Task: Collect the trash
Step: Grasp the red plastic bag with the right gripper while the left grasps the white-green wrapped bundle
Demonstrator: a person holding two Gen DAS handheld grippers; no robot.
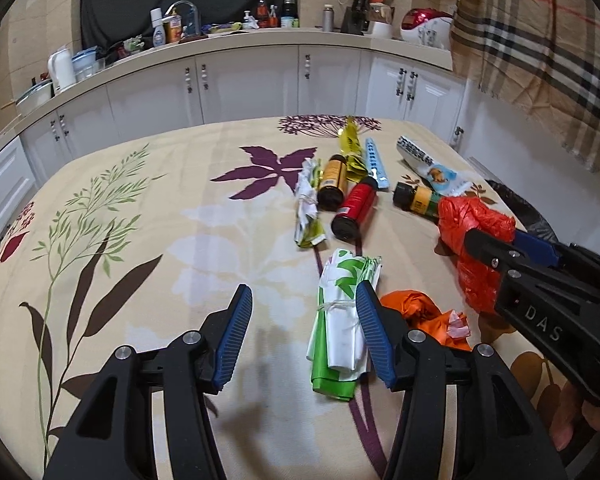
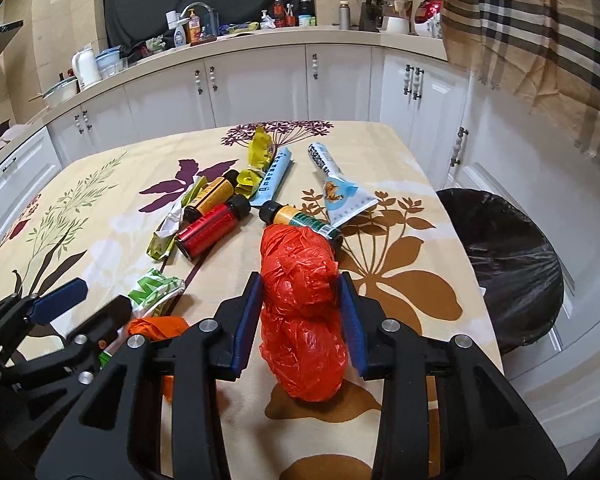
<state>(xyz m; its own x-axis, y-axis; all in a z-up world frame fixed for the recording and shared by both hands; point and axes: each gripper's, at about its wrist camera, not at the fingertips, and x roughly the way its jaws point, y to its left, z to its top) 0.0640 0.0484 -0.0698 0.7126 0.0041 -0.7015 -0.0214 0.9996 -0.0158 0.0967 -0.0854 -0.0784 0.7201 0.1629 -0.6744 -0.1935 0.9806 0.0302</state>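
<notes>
My right gripper (image 2: 302, 314) is shut on a crumpled red plastic bag (image 2: 300, 292), its blue pads pressing both sides; the bag also shows in the left wrist view (image 1: 476, 232) with the right gripper (image 1: 496, 246). My left gripper (image 1: 304, 332) is open and empty above the table, its right finger beside a tied green-and-white wrapper bundle (image 1: 340, 332). An orange bag (image 1: 424, 316) lies right of it. Farther on lie a red bottle (image 1: 354, 210), a brown bottle (image 1: 332, 182) and a green-labelled bottle (image 2: 300, 220).
The table has a floral cloth (image 1: 160, 240). A bin with a black liner (image 2: 508, 264) stands right of the table. More wrappers lie at the far side: yellow (image 2: 258, 152), blue strip (image 2: 272, 182), white-blue packet (image 2: 336, 184). Kitchen cabinets and a cluttered counter (image 1: 260, 36) stand behind.
</notes>
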